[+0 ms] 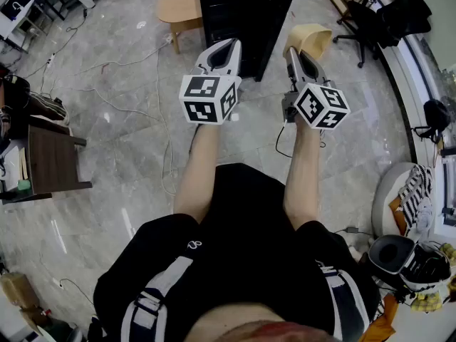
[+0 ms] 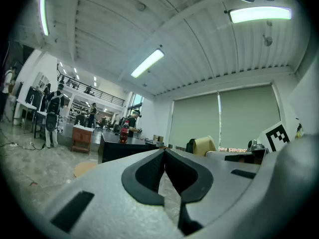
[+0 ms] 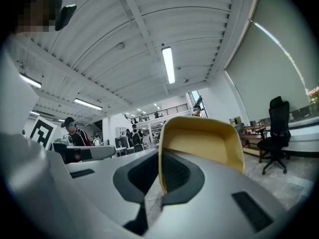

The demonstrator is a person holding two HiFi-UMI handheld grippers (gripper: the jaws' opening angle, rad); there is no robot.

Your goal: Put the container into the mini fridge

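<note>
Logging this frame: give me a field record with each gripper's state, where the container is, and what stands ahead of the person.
left gripper: jaws together, nothing between them
right gripper: shut on the container's rim
container: beige, open, no contents visible, held in the air
ahead: black cabinet, possibly the mini fridge; door state cannot be told
beside it: wooden stool on the floor
task status: container not yet put in
</note>
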